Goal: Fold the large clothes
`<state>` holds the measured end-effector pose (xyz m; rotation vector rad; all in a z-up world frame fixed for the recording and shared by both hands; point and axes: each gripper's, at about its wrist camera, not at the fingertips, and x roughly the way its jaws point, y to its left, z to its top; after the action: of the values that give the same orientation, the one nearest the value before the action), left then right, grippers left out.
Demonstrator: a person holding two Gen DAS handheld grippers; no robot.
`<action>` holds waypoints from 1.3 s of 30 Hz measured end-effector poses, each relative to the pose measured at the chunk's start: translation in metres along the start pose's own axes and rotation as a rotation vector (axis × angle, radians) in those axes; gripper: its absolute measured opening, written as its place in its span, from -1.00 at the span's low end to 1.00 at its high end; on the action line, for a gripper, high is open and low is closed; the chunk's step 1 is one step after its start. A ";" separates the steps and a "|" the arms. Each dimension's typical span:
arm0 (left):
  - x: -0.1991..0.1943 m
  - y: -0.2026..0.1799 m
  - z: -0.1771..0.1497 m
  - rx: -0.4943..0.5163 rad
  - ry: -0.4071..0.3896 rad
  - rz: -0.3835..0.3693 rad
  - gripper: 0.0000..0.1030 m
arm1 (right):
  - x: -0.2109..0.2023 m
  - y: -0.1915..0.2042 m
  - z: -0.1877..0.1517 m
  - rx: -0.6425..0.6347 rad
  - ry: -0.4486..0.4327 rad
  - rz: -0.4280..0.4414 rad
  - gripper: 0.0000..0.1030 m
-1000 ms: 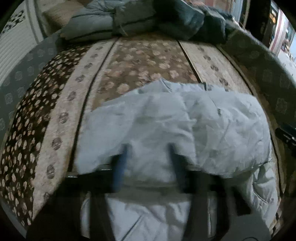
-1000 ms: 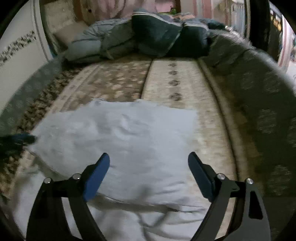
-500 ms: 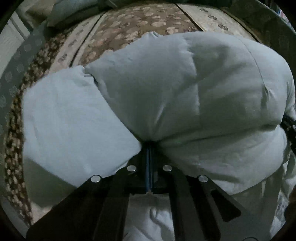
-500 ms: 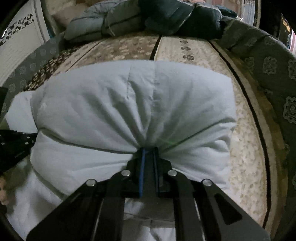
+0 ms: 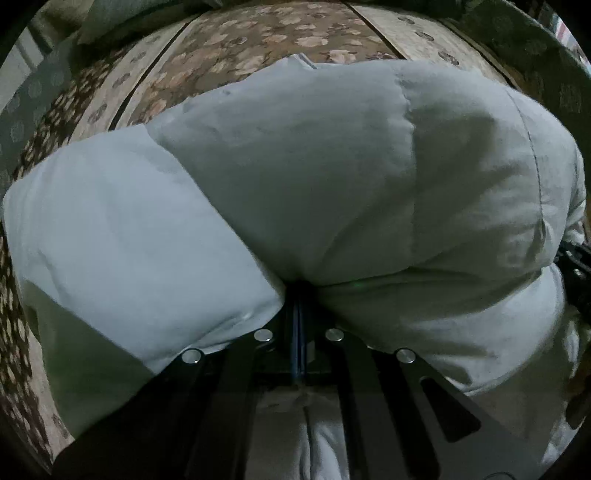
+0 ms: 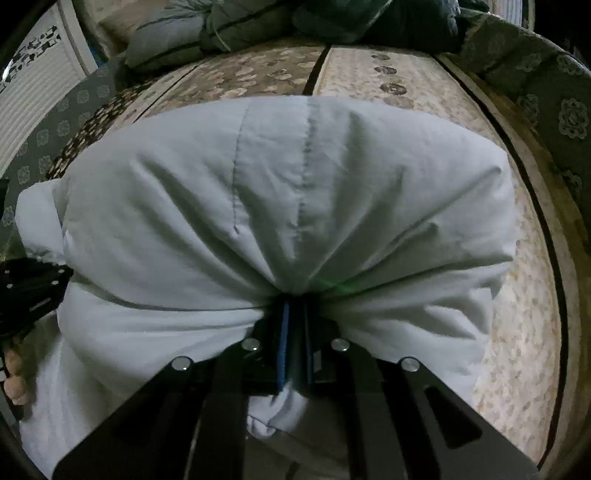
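A large pale blue-white padded garment (image 5: 332, 177) lies on a patterned bed and fills most of both views; it also shows in the right wrist view (image 6: 288, 192). My left gripper (image 5: 298, 295) is shut on a bunched fold of its near edge. My right gripper (image 6: 293, 314) is shut on another bunched fold, with cloth pinched between the blue pads and a tuft hanging below. The left gripper's black frame (image 6: 29, 288) shows at the left edge of the right wrist view. The fingertips of both grippers are buried in the fabric.
The bedspread (image 6: 406, 74) has brown and beige flowered stripes. Folded grey and dark quilts (image 6: 229, 29) are piled at the far end. A grey-green patterned border (image 6: 554, 103) runs along the right side. A white slatted panel (image 6: 33, 85) stands at the left.
Both grippers were open over the garment a second ago. They closed on its near edge and the fabric has bunched and risen toward the cameras.
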<state>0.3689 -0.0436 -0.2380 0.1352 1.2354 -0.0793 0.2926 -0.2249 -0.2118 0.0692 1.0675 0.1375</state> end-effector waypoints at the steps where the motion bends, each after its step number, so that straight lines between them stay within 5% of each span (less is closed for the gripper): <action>1: 0.001 -0.002 0.003 0.005 0.006 0.011 -1.00 | 0.000 -0.002 0.001 0.007 0.003 0.002 -0.90; 9: -0.031 0.011 -0.007 0.043 -0.011 -0.041 -1.00 | -0.031 -0.023 -0.005 0.135 0.018 0.124 -0.80; 14: -0.069 0.050 -0.001 -0.066 -0.085 -0.095 -0.98 | -0.074 -0.008 0.007 0.076 -0.102 0.094 -0.73; 17: -0.078 0.074 0.012 -0.127 -0.102 -0.049 -0.98 | -0.085 0.012 0.031 0.058 -0.142 0.078 -0.74; 21: -0.056 0.096 0.019 -0.185 -0.037 -0.042 -1.00 | -0.060 0.040 0.060 0.059 -0.104 0.099 -0.74; 25: -0.039 0.087 0.004 -0.107 -0.020 0.010 -1.00 | -0.016 0.055 0.059 0.042 -0.017 0.029 -0.80; 39: 0.005 0.091 0.015 -0.083 -0.013 -0.071 -0.95 | 0.032 0.051 0.049 -0.014 -0.007 -0.006 -0.90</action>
<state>0.3969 0.0443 -0.2325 0.0190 1.2289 -0.0900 0.3462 -0.1690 -0.2094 0.0540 1.0592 0.1396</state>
